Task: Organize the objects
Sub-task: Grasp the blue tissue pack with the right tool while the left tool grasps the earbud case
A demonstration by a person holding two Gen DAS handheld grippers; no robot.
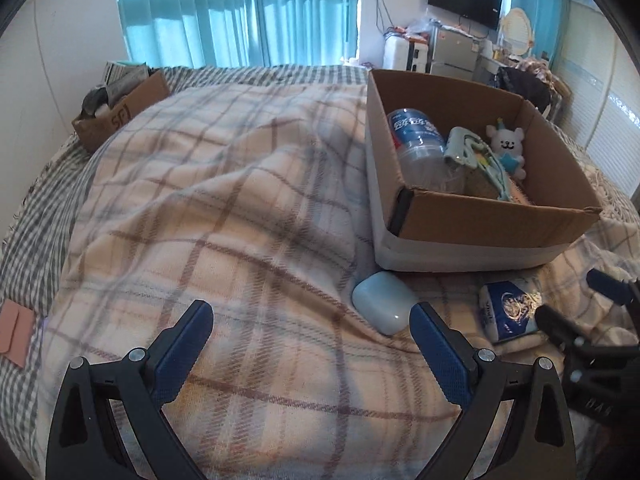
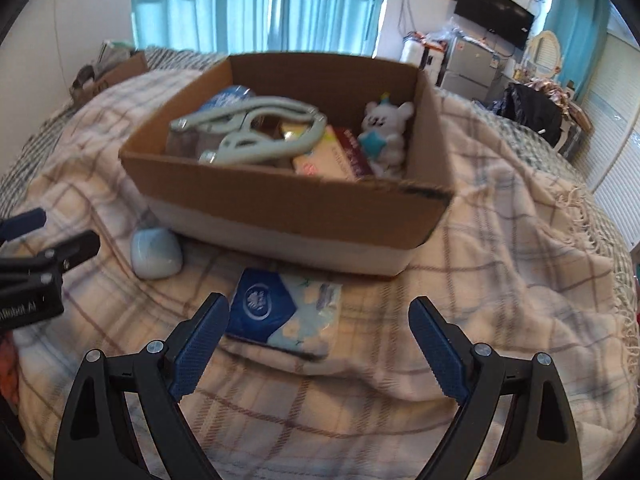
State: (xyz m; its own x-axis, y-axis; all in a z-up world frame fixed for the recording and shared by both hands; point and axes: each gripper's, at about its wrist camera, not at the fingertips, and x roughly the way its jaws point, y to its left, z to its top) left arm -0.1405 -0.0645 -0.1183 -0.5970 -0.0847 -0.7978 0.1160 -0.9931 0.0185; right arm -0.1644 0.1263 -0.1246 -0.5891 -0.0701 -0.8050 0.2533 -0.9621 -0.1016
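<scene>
1. Plaid blanket (image 2: 500, 240) carries box (image 2: 280, 208).
2. Tissue pack (image 2: 284, 316) lies just ahead of right gripper (image 2: 320, 340), jaws spread, empty (nearer tool).
3. Left gripper (image 1: 312, 344) released; case (image 1: 384, 302) ahead-right.

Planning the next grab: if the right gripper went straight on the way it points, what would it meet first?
Probably the blue and floral tissue packet lying on the plaid blanket, just ahead of the open right gripper; the cardboard box is beyond it.
</scene>
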